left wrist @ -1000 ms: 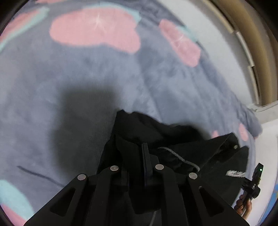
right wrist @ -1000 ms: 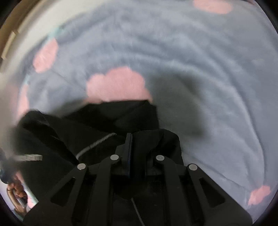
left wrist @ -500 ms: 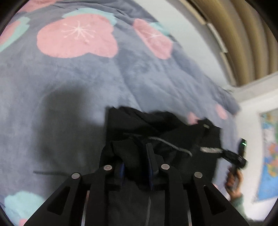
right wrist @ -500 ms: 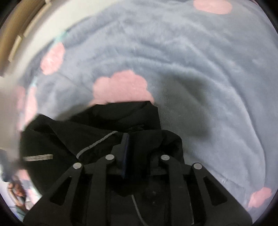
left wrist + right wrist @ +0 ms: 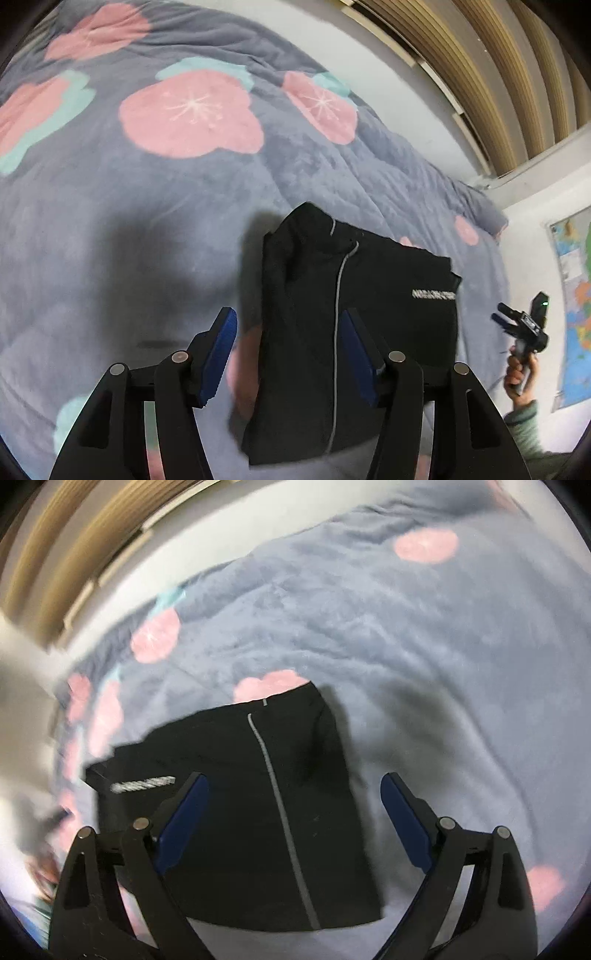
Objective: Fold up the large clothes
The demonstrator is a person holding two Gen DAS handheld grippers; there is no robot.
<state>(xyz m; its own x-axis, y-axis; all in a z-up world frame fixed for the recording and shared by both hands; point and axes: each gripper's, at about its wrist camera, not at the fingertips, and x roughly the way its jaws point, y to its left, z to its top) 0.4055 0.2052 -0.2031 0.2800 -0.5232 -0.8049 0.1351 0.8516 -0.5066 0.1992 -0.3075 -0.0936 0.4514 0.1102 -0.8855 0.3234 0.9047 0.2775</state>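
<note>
Jacket [image 5: 354, 332], black, folded, lying mid-bed [image 5: 147, 258]. Left gripper [image 5: 288, 354] and right gripper [image 5: 295, 819]: fingers just opened wide, nothing between them. We judge a snagged pad could undo the fold.

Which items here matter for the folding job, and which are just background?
Job:
- black jacket, lying folded on the blanket
- left gripper, open, jaws just opened, nothing gripped
- right gripper, open, jaws just opened, nothing gripped

Background:
- floral blanket
- wall map
- wooden slats
</note>
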